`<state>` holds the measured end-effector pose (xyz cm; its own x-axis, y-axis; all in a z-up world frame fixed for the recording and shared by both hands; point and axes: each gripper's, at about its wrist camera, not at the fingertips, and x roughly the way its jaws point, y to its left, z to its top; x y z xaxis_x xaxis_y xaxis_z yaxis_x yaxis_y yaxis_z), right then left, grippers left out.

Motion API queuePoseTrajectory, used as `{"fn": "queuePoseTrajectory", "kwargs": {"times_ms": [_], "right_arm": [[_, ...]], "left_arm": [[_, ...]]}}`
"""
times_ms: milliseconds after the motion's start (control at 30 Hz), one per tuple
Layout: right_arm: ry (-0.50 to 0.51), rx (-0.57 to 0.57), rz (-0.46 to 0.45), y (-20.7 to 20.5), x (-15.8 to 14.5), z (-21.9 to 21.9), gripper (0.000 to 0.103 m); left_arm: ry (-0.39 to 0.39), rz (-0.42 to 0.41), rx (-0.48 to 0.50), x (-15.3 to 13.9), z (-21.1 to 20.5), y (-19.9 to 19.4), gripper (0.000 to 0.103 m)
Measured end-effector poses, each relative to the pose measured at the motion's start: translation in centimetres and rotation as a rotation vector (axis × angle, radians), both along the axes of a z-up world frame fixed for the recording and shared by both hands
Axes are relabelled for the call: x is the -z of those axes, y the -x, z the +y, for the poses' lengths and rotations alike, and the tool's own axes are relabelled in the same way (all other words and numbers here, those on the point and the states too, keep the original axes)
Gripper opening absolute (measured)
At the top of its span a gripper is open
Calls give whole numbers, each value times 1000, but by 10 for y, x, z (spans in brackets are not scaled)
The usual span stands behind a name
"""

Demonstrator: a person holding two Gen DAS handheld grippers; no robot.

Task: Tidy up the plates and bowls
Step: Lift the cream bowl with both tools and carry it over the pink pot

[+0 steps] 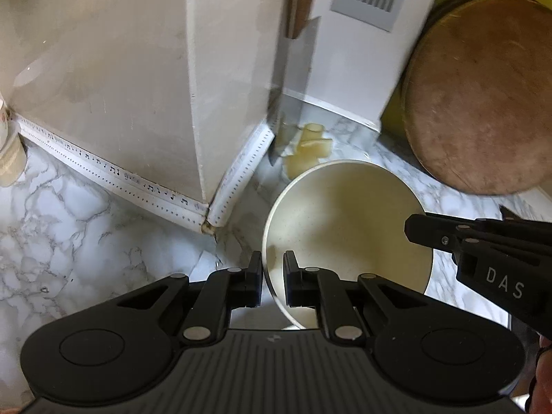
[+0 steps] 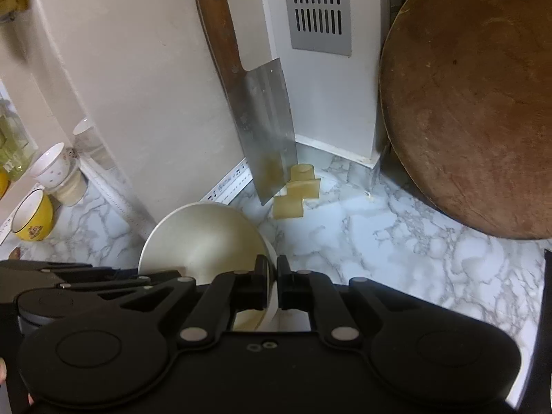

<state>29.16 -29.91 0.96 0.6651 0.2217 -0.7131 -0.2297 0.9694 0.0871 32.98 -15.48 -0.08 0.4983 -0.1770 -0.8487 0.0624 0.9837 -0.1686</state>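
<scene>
We see the cleaver (image 1: 289, 79) blurred; the chopping board (image 2: 476, 103) is cut off at the edge.

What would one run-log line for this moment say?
left gripper: shut on bowl rim | right gripper: shut on opposite rim | bowl: held

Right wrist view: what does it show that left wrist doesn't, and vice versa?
Only right wrist: yellow bowl and stacked white cups at far left; the cleaver's wooden handle in full.

Only left wrist: the wall's outer corner with its note-patterned trim; the right tongs pinching the bowl's far rim.

Both: cream bowl gripped on opposite rims, cleaver, round wooden board, vent, marble counter.
</scene>
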Motion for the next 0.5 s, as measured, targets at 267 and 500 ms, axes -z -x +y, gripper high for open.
{"fn": "queuePoseTrajectory", "kwargs": {"times_ms": [267, 500], "right_arm": [[-20, 6, 35, 42, -10, -9, 7], [-46, 15, 97, 76, 0, -13, 7]], "left_arm": [[-21, 41, 84, -12, -8, 33, 11], [-54, 96, 147, -10, -12, 61, 11]]}}
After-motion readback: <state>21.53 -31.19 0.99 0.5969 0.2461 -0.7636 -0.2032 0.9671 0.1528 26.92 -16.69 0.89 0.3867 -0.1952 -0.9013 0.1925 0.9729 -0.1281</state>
